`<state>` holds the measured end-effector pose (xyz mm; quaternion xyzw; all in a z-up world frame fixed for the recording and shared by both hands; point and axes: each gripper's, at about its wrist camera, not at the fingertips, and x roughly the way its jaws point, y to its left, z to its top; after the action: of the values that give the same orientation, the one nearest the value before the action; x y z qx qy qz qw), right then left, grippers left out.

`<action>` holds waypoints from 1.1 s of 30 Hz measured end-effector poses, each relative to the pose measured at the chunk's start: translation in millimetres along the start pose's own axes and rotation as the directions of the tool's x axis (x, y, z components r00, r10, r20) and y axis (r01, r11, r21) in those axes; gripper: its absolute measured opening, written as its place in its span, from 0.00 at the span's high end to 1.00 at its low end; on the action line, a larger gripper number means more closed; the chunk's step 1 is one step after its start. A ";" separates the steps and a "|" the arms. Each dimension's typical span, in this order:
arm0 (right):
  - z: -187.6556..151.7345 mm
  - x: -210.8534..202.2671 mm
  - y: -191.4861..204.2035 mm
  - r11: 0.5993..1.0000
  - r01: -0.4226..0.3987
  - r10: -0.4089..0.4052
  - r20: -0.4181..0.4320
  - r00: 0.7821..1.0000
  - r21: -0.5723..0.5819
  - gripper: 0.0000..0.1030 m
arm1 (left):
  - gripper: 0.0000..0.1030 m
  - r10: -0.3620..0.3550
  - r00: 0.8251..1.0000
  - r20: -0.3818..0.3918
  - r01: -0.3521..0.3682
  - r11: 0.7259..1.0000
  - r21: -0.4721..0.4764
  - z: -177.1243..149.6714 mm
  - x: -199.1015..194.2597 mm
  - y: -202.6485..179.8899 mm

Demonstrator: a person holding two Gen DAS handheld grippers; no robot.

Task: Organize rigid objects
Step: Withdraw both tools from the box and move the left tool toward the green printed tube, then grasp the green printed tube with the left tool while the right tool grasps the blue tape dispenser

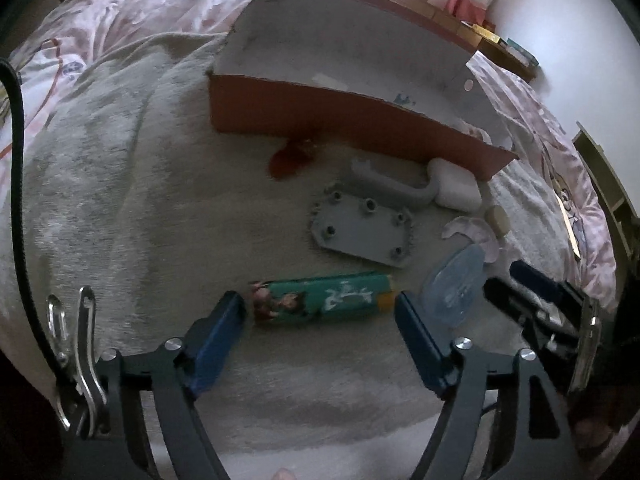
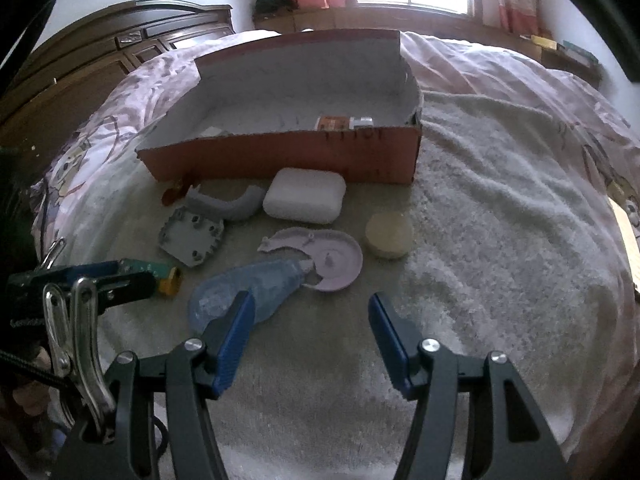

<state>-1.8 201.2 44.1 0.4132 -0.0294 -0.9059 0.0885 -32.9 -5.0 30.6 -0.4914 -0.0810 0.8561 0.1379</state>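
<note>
So the left gripper (image 1: 320,312) has its jaws spread wide around the green tube (image 1: 322,298), one pad off each end, not pinching it as far as I can tell. The right gripper (image 2: 310,320) is open too and holds nothing; the clear blue piece (image 2: 244,290) lies at its left pad. Further out, the grey plate (image 1: 360,232), white case (image 2: 304,196), pink disc (image 2: 320,258) and round tub (image 2: 389,235) sit on the blanket (image 2: 500,240). The cardboard box (image 2: 288,156) looks nearly empty, so I'd say most of it's left.
</note>
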 end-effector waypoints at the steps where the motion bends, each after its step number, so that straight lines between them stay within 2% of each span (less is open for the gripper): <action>1: -1.3 -0.3 -0.5 1.000 -0.002 0.002 0.001 1.000 0.000 0.39 | 0.18 0.008 1.000 0.003 -0.008 1.000 0.006 0.0 1.4 -3.4; 9: -5.7 3.6 -14.5 0.999 -0.014 0.014 -0.001 1.000 0.039 0.35 | 0.07 0.109 0.994 0.021 -0.111 0.991 0.077 -1.9 17.1 -22.9; 13: -6.9 4.8 -16.6 0.999 -0.021 0.021 -0.001 1.000 0.043 0.34 | 0.07 0.141 0.990 0.029 -0.143 0.985 0.098 -3.5 18.7 -25.3; 20: -7.2 5.3 -16.0 0.999 -0.021 0.021 -0.004 1.000 0.043 0.33 | 0.19 0.156 0.986 0.064 -0.160 0.984 0.075 -5.3 14.2 -19.8; 26: -7.9 4.0 -10.8 0.998 -0.045 0.045 -0.010 0.999 0.038 0.33 | 0.19 0.178 0.981 0.079 -0.186 0.976 0.115 -6.3 10.6 -21.0; 29: -8.5 6.3 -6.8 0.997 -0.073 0.073 -0.030 0.997 0.024 0.29 | 0.20 0.204 0.974 0.101 -0.213 0.973 0.087 -3.7 4.5 -10.9; 33: -11.0 8.8 4.7 0.997 -0.066 0.065 -0.044 0.997 -0.027 0.24 | 0.19 0.221 0.969 0.115 -0.227 0.973 0.049 -2.5 -1.9 4.1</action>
<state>1.5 195.1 31.0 0.4302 -0.0281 -0.8937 0.1246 -30.5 -9.5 29.8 -0.4457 -0.0058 0.8937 0.0509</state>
